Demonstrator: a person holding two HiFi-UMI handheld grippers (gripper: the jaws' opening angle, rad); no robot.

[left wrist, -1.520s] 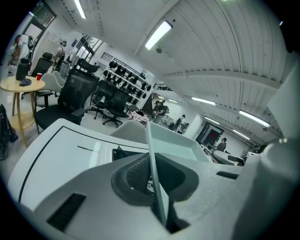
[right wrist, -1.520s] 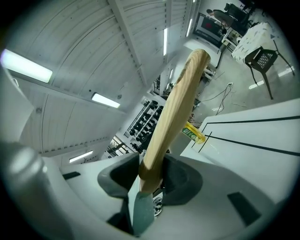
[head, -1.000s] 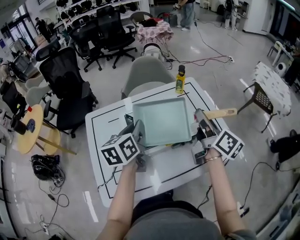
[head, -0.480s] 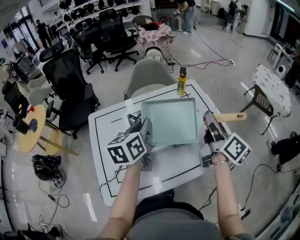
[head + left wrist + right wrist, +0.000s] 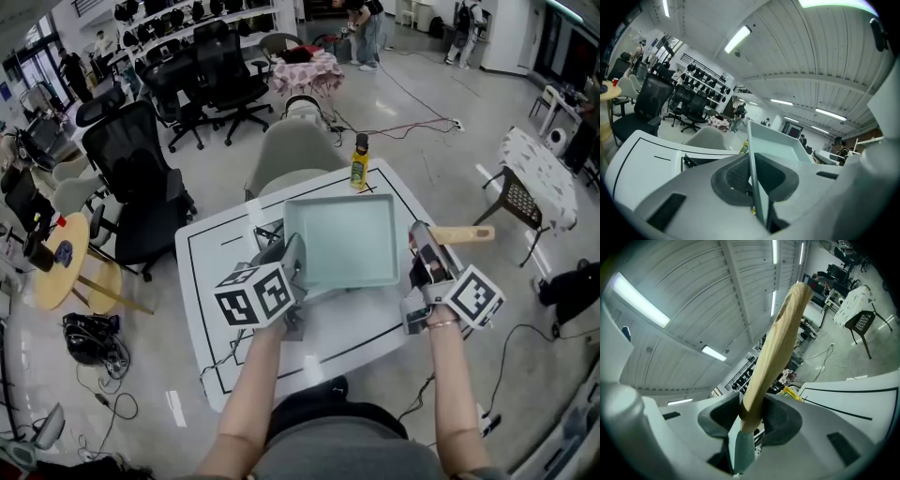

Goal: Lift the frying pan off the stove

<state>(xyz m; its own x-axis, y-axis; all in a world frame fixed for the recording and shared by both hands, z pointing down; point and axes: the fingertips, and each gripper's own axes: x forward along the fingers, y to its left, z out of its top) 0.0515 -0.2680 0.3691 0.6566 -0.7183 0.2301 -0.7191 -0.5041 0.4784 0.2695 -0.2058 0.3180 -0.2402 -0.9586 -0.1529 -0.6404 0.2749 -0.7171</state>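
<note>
Holding the frying pan (image 5: 342, 239) from both sides, we have this square, pale green pan roughly level over the middle of the tabletop (image 5: 202, 258). It looks to us just clear of the stove (image 5: 267, 234), whose dark frame peeks out at the pan's left edge. The left tool (image 5: 294, 259) is pinched nearly closed on the thin left rim (image 5: 751, 150), which stands upright between its pads. The right tool (image 5: 422, 251) is clamped at a middling width around the wooden handle (image 5: 466, 234), which sticks out to the right. A yellow bottle (image 5: 360, 164) stands at the far edge of the tabletop, apart from the pan. We judge the lift itself to be in hand. The next move calls for raising both tools evenly, so the pan stays flat and the narrow rim does not slip from the left pads.
</note>
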